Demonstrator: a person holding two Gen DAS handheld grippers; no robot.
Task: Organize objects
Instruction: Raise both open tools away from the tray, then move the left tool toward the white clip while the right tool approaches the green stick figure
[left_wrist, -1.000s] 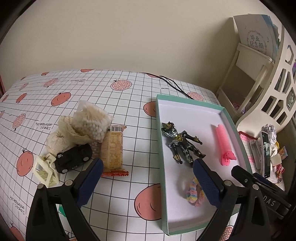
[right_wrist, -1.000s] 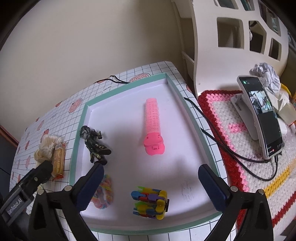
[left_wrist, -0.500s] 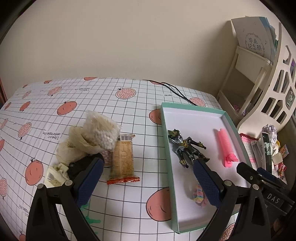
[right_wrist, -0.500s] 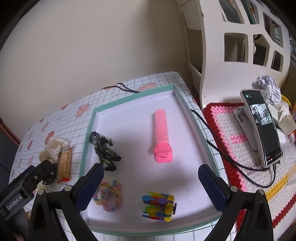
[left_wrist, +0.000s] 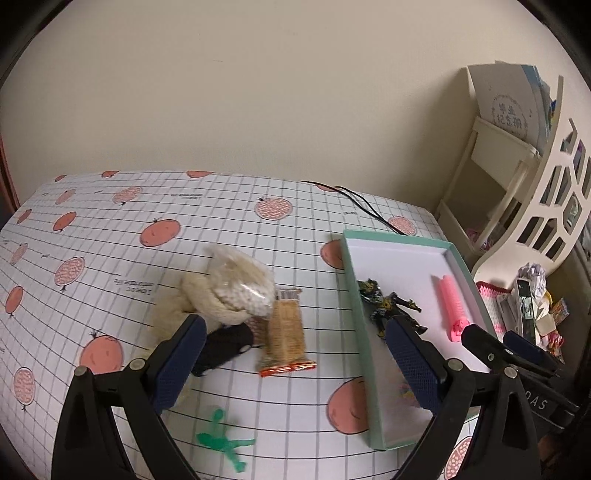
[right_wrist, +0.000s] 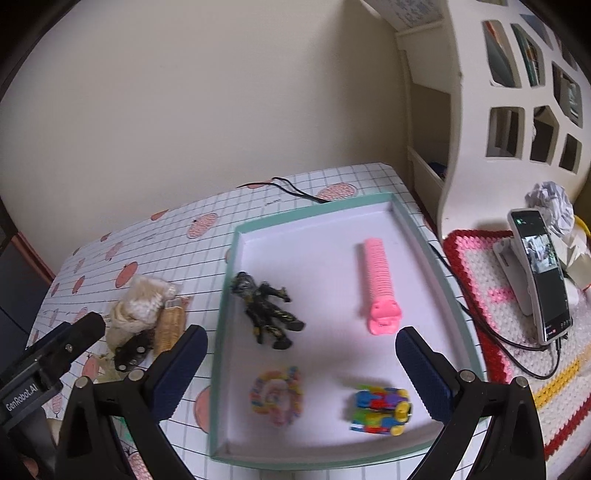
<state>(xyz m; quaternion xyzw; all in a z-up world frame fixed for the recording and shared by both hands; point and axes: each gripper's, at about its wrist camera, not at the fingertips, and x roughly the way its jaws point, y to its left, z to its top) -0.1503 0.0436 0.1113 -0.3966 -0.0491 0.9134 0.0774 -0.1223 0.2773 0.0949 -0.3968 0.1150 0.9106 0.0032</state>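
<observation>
A teal-rimmed white box (right_wrist: 314, 218) holds a black robot figure (right_wrist: 266, 311), a pink ribbed toy (right_wrist: 380, 288), a colourful bead ring (right_wrist: 277, 392) and a colourful block toy (right_wrist: 380, 406). My right gripper (right_wrist: 301, 369) hovers open above its near half, holding nothing. To the left of the box (left_wrist: 402, 266), a bag of white beads (left_wrist: 240, 284), a cream knit piece (left_wrist: 207, 306), a black toy car (left_wrist: 225, 347), a biscuit packet (left_wrist: 286, 332) and a green figure (left_wrist: 221, 443) lie on the tablecloth. My left gripper (left_wrist: 295, 363) hangs open and empty above them.
A phone (right_wrist: 539, 273) on a stand sits on a crocheted mat (right_wrist: 517, 373) right of the box, with cables and crumpled paper (right_wrist: 550, 203). A white shelf unit (right_wrist: 517, 92) stands behind. A black cable (left_wrist: 362, 206) lies on the far table. The wall bounds the back.
Both grippers have drawn back and up from the table, so things look smaller. The green figure has come into the left wrist view. Both stay open and empty.
</observation>
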